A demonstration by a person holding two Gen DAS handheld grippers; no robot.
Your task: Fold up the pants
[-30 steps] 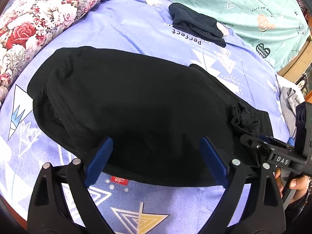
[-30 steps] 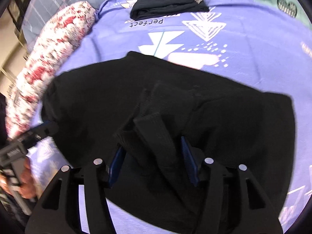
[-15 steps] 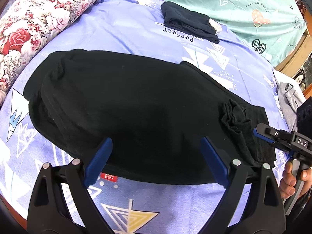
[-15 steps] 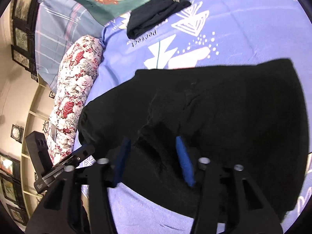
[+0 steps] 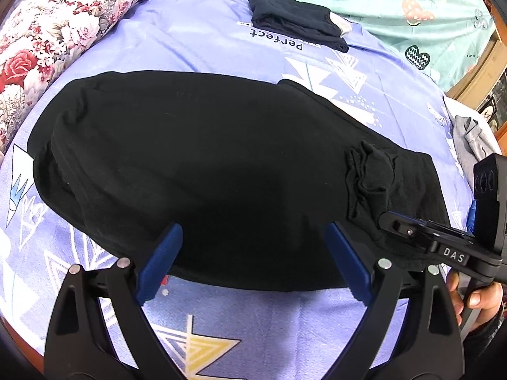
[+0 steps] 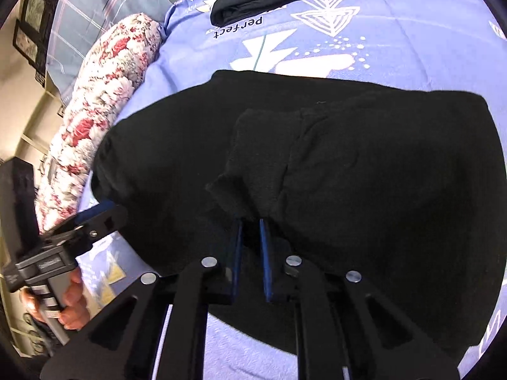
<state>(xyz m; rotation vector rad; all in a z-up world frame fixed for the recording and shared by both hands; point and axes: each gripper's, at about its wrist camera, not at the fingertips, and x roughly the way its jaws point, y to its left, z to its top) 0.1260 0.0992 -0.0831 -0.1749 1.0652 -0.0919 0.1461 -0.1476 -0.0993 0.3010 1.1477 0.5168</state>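
Note:
Black pants [image 5: 206, 171] lie across the lavender patterned bed sheet [image 5: 202, 41]. They also fill the right wrist view [image 6: 364, 174]. My left gripper [image 5: 253, 240] is open and empty over the pants' near edge. My right gripper [image 6: 251, 224] is shut on a bunched fold of the pants [image 6: 253, 171], lifting it slightly. That bunch shows in the left wrist view [image 5: 369, 174], with the right gripper [image 5: 399, 221] beside it at the pants' right end.
A folded dark garment [image 5: 294, 20] lies at the far side of the bed. A floral pillow [image 5: 57, 28] is on the left. A teal blanket [image 5: 396, 3] lies at the back. Grey clothing [image 5: 469, 139] sits at the right edge.
My right gripper has closed from half open onto the bunched fold of the pants. My left gripper stays open at the near edge, barely moved.

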